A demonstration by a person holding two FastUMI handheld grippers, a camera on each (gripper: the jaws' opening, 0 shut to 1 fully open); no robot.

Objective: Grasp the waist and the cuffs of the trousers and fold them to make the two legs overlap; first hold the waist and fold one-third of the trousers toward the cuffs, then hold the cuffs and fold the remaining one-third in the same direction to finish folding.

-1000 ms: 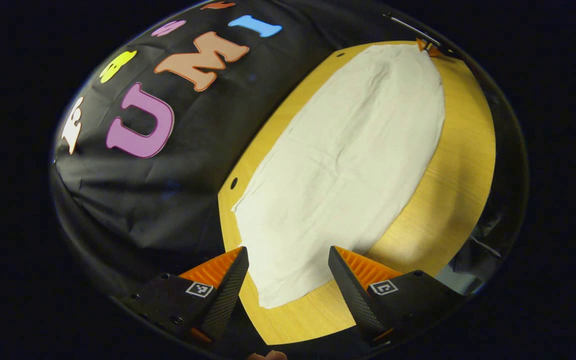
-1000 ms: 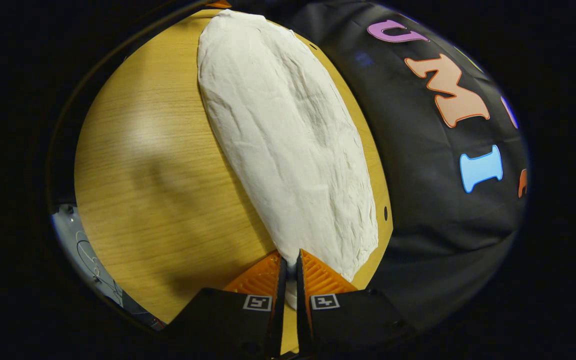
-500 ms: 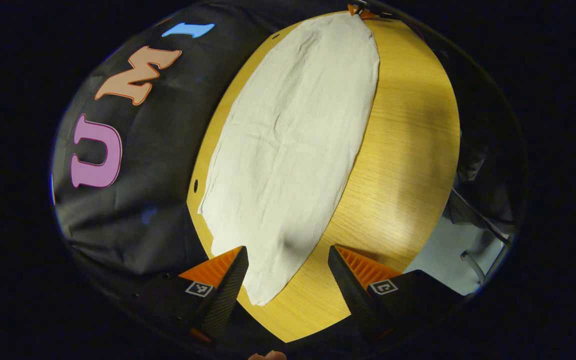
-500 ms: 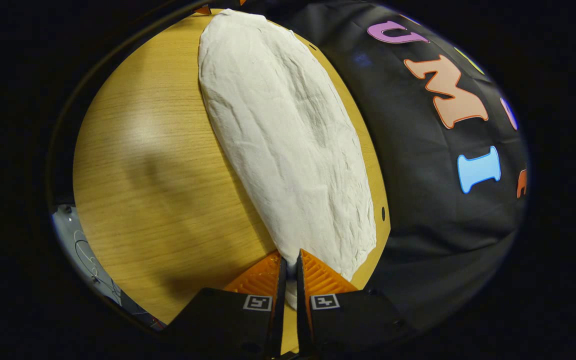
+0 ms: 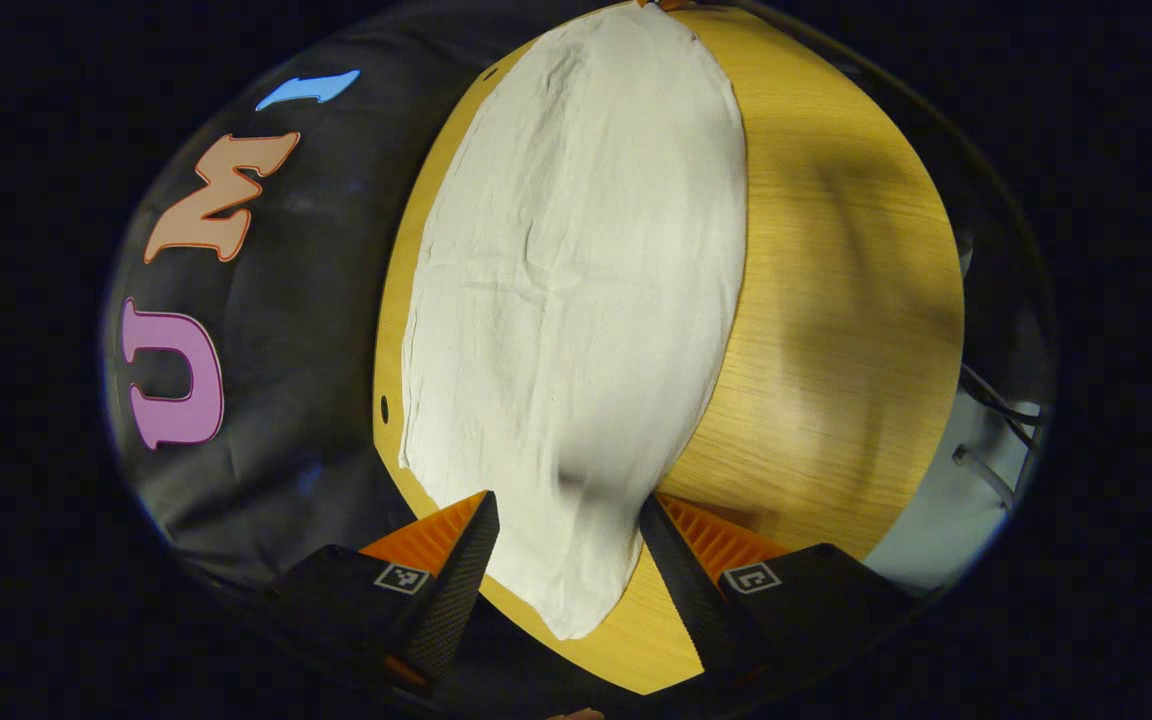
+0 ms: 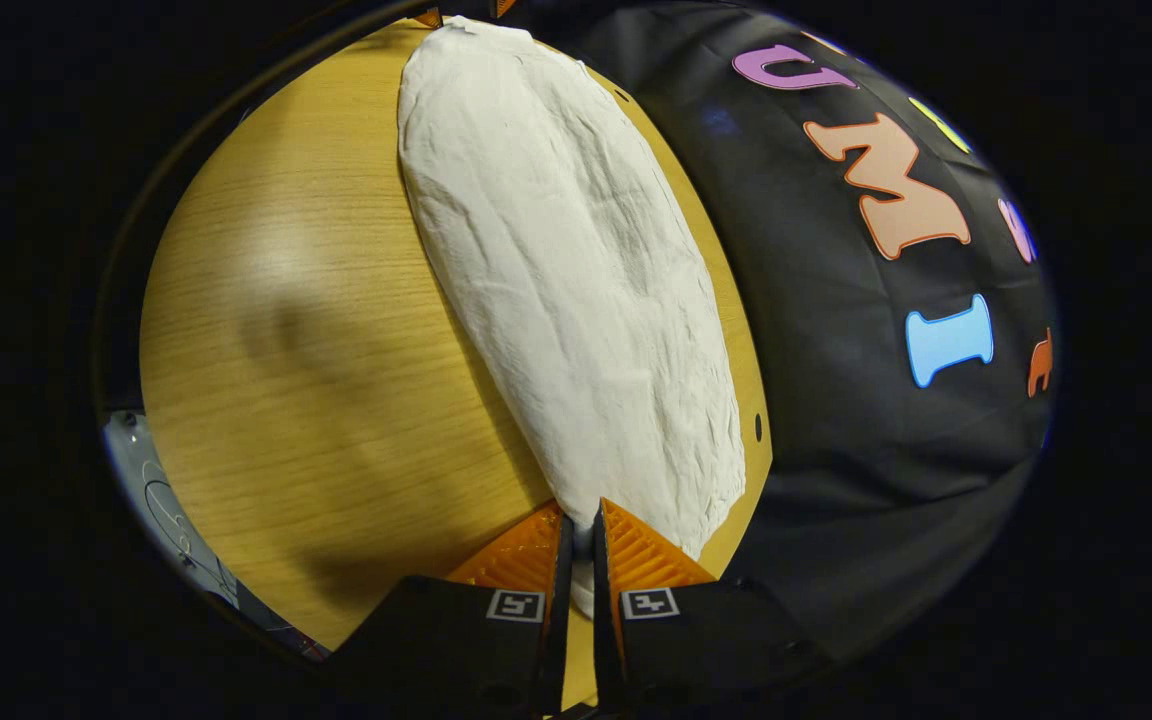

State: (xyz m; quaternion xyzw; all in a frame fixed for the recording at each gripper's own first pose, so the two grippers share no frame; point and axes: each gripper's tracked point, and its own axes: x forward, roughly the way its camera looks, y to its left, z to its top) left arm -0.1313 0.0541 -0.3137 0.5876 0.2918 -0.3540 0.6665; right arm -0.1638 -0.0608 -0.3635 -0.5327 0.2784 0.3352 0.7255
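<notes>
White trousers (image 5: 576,300) lie flat and lengthwise on the wooden table (image 5: 836,330), along its edge by the black wall. In the left gripper view, my left gripper (image 5: 568,520) is open, its fingers standing either side of the near end of the cloth, which runs between them. In the right gripper view the same trousers (image 6: 576,290) stretch away from me, and my right gripper (image 6: 576,530) is shut on the near corner of the cloth. At the far end of the trousers, the left gripper (image 6: 461,12) peeks in at the top.
Bare wood (image 6: 296,350) lies beside the trousers on the side away from the wall. The table's edge has small holes (image 5: 384,408). Cables (image 5: 996,420) and a pale floor (image 5: 936,520) sit beyond the table's open side.
My left gripper has swung round and moved in, so the trousers' end now lies between its fingers, which have drawn slightly closer. My right gripper has stayed shut on its corner, barely moving.
</notes>
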